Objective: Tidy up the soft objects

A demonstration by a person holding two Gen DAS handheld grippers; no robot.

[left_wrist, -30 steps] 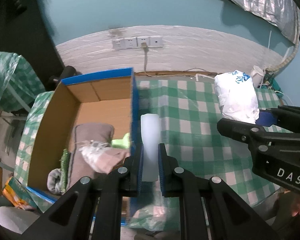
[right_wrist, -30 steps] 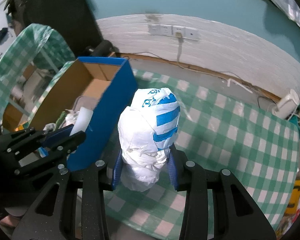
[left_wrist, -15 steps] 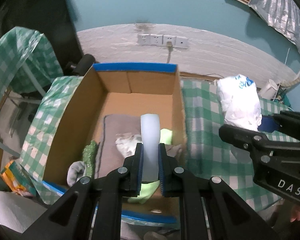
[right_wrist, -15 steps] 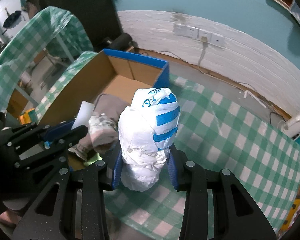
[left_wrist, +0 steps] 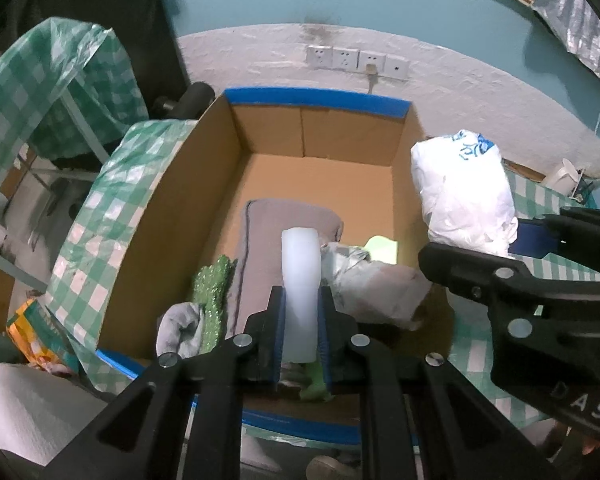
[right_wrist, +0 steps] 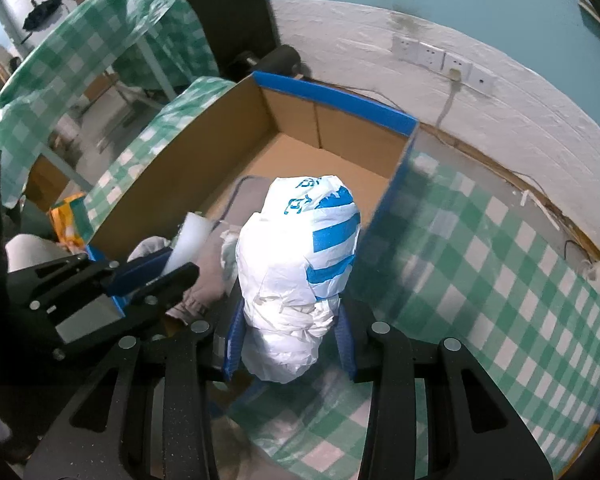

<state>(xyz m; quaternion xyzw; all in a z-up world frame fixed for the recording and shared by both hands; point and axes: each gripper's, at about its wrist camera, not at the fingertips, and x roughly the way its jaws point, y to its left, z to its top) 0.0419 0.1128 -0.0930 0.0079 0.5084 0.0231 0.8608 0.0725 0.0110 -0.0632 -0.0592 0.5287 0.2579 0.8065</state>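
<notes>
White foam strip (left_wrist: 300,280) and bagged bundle (right_wrist: 298,268), upright above box (left_wrist: 316,98).

Your left gripper (left_wrist: 300,320): matt black plastic, blue ribbed pads, pinching a smooth translucent white foam strip (left_wrist: 299,276). Your right gripper (right_wrist: 288,344) clamps a crinkled glossy plastic bag (right_wrist: 296,256). Box (left_wrist: 204,184): matt brown cardboard, blue tape edging. Desk (right_wrist: 480,264): glossy checked plastic cloth. Grey pad (left_wrist: 260,236): matt fabric.

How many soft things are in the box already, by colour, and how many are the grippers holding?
Grey, in box: 2, cushion, sock
Green: 2, glittery piece, lime cloth
Pale crumpled bag: 1
Held: 2, white foam, white-blue bag
Total: 7
</notes>
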